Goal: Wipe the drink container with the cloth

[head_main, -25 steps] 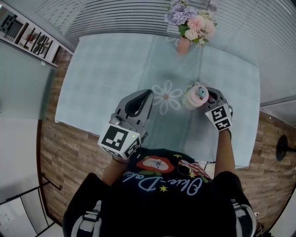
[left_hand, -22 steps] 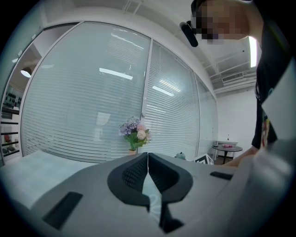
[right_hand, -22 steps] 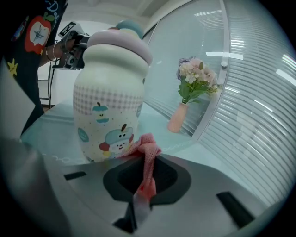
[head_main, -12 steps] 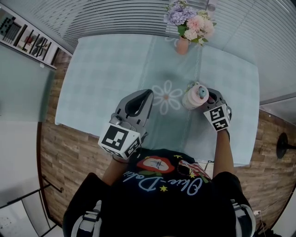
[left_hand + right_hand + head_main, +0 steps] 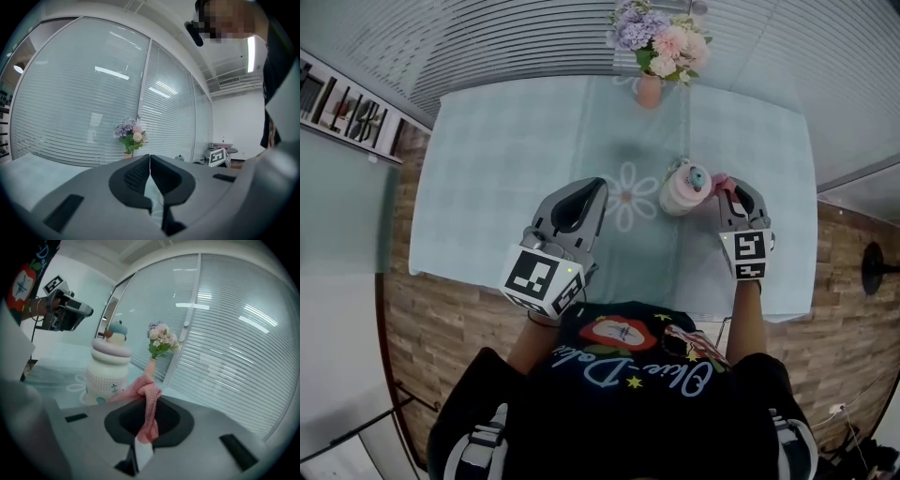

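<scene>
right tongs [image 5: 728,191] pinched tight on the cloth [image 5: 149,413], i judge to wipe the bottle [image 5: 108,373] standing just beside it on the table [image 5: 506,169]; left tongs [image 5: 150,169] closed on nothing, parked clear.

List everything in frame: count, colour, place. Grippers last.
drink container: 1, cream body, lilac lid, teal top, upright on the table, right of centre
cloth: 1, pink, beside the container's base
vase of flowers: 1, pink vase, purple and pink blooms, far table edge
tablecloth: 1, pale blue-green, white flower print, covers the table
floor: 1, brown wood, around the table
left gripper: 1, grey, fingers shut, empty, over the near table edge
right gripper: 1, grey, fingers shut on cloth, right of the container
</scene>
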A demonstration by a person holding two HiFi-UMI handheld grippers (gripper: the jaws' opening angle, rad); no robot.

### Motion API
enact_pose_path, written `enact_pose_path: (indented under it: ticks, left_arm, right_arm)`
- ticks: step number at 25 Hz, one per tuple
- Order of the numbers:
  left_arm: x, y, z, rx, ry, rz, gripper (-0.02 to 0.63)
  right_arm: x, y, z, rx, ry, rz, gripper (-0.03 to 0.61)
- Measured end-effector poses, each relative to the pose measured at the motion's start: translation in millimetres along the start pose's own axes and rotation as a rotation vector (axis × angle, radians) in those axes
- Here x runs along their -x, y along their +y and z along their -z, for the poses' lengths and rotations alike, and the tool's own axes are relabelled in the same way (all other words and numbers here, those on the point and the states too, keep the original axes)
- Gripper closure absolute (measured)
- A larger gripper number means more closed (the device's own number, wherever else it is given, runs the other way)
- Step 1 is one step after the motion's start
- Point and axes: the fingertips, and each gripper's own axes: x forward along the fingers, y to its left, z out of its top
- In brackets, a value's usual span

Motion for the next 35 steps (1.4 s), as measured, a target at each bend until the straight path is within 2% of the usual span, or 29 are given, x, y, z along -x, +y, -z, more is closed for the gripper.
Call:
enact_pose_path:
  ticks: [11, 17, 24, 30, 35]
  left_arm:
    - [-16.2, -17.7, -2.9, -0.035, 0.007, 0.109, 0.609]
    - [-18.6, -25.4, 0.5, -0.052, 0.02, 0.143, 0.609]
    - [-16.0, -26.3, 2.7, -0.061, 0.021, 0.153, 0.609]
    - [-12.3, -24.1, 4.7, -0.056, 0.025, 0.147, 0.609]
    - [-8.7, -24.0, 4.3, -0.056, 0.024, 0.143, 0.609]
  right_arm:
    - [73.1, -8.8, -40.7, -0.278, -0.186, 0.135, 0.551]
    - [94.3, 3.1, -56.3, -0.431, -0.279, 0.127, 0.551]
    - [101.0, 16.6, -63.8, -0.446, -0.307, 0.108, 0.551]
    - [99.2, 19.1, -63.5, -0.445, -0.262, 0.111, 0.552]
    - [102.5, 19.3, -66.7, -0.455, -0.267, 0.109, 0.552]
